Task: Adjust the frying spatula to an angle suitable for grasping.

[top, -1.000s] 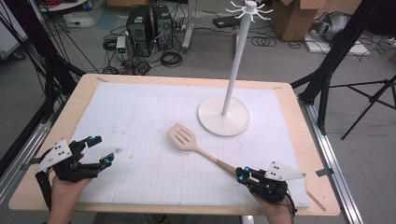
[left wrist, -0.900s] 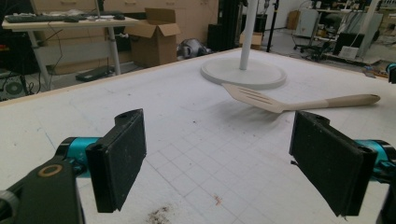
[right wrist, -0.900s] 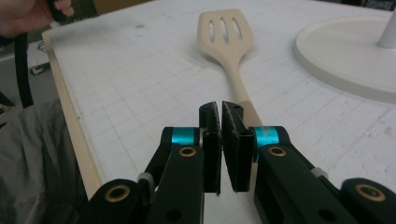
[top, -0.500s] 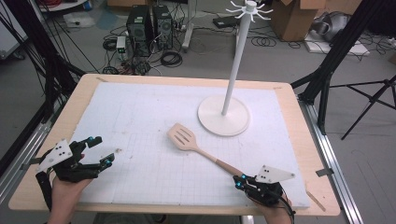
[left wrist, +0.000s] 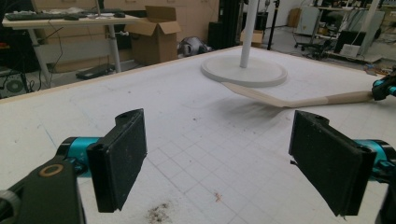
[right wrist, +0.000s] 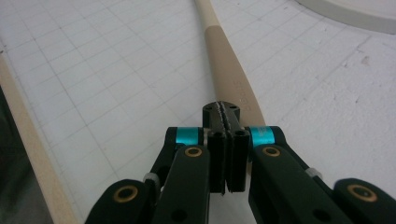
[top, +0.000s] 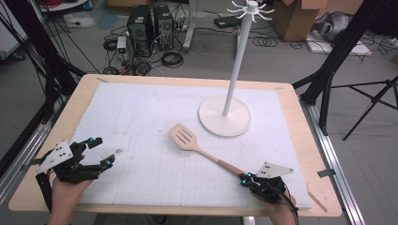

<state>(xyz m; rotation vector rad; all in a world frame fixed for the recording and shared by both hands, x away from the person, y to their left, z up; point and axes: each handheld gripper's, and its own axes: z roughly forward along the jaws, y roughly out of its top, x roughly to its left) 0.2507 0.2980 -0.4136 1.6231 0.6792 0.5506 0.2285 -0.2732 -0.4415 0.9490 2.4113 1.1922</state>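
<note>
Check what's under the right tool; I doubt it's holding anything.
The spatula handle runs under the shut right tool, over the white mat. Its end is covered, so any grip is hidden.

One wooden spatula (top: 199, 149), one white hook stand (top: 231, 79), two hand-held grippers, one gridded white mat (top: 141, 122), one table (top: 84, 89) were there.

The table (top: 42, 187) is seen from above its near edge by the high view, looking forward and down, with the floor and cabling beyond taken in. The left gripper view is set low at the near left, faced across the white gridded mat (left wrist: 196, 140) toward the white stand (left wrist: 243, 70) and the slotted spatula (left wrist: 289, 99), both shared with the high view. The spatula's handle is viewed at very close range by the right gripper view.
</note>
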